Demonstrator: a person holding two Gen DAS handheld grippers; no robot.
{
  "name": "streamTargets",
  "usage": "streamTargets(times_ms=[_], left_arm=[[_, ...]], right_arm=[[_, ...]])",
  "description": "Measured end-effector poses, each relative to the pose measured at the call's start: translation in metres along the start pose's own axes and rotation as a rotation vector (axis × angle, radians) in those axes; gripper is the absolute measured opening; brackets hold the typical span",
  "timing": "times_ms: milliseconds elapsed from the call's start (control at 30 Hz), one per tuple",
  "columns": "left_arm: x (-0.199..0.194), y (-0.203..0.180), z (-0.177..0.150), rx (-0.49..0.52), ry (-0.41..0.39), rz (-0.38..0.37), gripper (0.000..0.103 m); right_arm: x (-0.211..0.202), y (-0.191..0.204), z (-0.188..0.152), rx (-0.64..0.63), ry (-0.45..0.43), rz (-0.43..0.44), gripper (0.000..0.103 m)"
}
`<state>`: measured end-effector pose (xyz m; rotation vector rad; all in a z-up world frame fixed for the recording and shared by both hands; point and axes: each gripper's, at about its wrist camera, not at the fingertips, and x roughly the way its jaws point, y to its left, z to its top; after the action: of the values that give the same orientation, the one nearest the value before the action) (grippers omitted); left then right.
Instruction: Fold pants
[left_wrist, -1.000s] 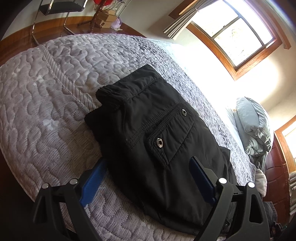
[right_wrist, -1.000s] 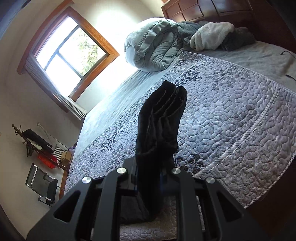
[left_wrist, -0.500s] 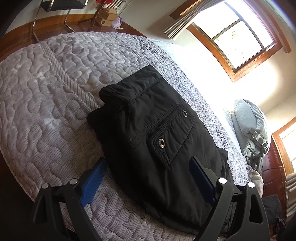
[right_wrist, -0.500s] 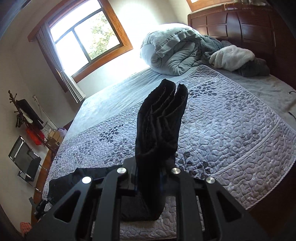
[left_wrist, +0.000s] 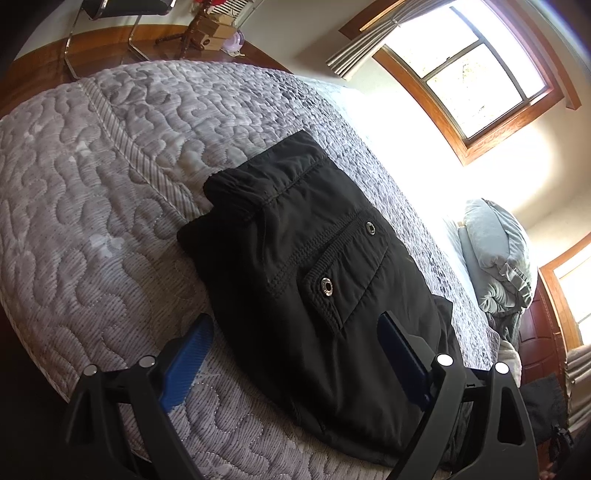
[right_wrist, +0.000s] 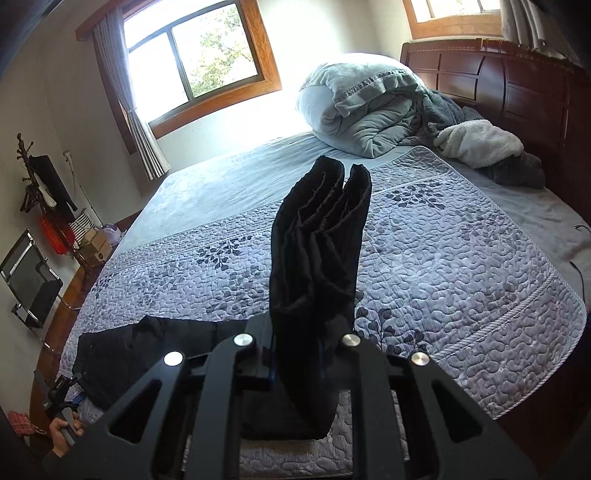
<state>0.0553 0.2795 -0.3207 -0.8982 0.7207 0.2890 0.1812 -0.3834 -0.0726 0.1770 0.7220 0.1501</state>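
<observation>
Your pants are black, and the waist end lies flat on the quilted bed near its foot edge. You've got the elastic waistband at the far end, with a flapped pocket and two metal snaps facing up. The leg ends stand bunched and upright, both cuffs side by side at the top, raised above the bed.

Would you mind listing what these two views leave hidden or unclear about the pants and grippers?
- Right wrist view: the right gripper pads, buried in the pants fabric.
- Left wrist view: the pants' near end, cut off behind the open left gripper frame.
- Both views: the layers underneath the fold, covered by the top layer.
- Right wrist view: the window outlook, washed out by glare.
</observation>
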Motion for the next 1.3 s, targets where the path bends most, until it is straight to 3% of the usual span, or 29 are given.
streamTargets(times_ms=[667, 1300], left_arm=[[0.015, -0.014, -0.002, 0.026, 0.021, 0.041, 0.091], [0.019, -0.016, -0.003, 0.034, 0.025, 0.052, 0.091]], right_arm=[[0.006, 0.045, -0.003, -0.11, -0.018, 0.013, 0.014], [0.013, 0.063, -0.007, -0.183, -0.015, 0.012, 0.014]])
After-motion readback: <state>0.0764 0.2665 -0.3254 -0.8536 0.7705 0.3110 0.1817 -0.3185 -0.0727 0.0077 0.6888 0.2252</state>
